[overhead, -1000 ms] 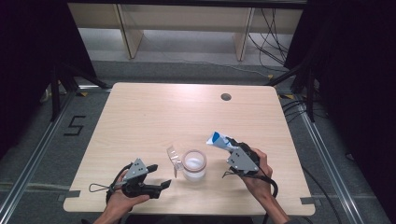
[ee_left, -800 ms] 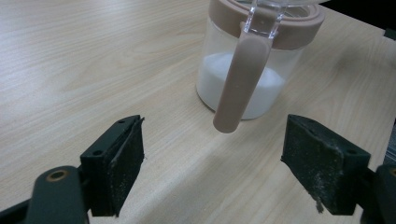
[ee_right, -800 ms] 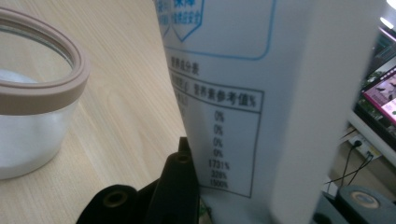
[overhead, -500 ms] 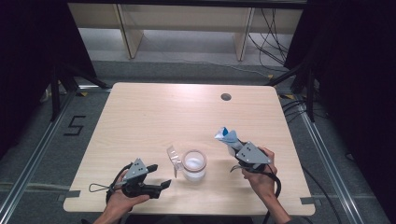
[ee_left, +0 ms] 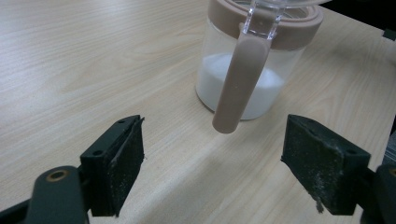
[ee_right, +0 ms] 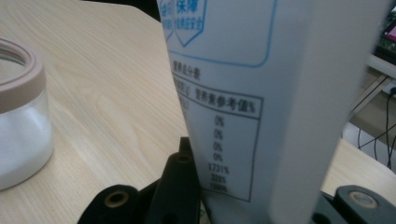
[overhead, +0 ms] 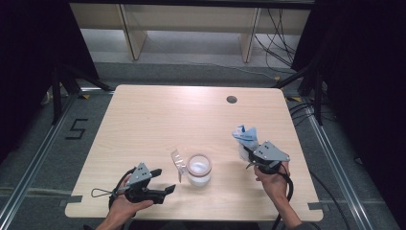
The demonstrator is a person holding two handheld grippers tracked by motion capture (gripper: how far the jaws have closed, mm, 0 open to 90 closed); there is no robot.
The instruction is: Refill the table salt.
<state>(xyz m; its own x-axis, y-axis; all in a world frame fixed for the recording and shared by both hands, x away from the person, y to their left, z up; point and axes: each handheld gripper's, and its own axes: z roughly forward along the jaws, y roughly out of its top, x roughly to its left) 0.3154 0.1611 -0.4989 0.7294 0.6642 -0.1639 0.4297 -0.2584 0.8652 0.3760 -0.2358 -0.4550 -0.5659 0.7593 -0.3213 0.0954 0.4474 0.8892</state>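
Nutrition print on pouch (ee_right: pixel 233 107) (right gripper view)

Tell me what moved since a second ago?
The right gripper, shut on the blue-and-white bag, moved right, away from the jar. The jar, its flipped-open lid and the open left gripper stayed put.
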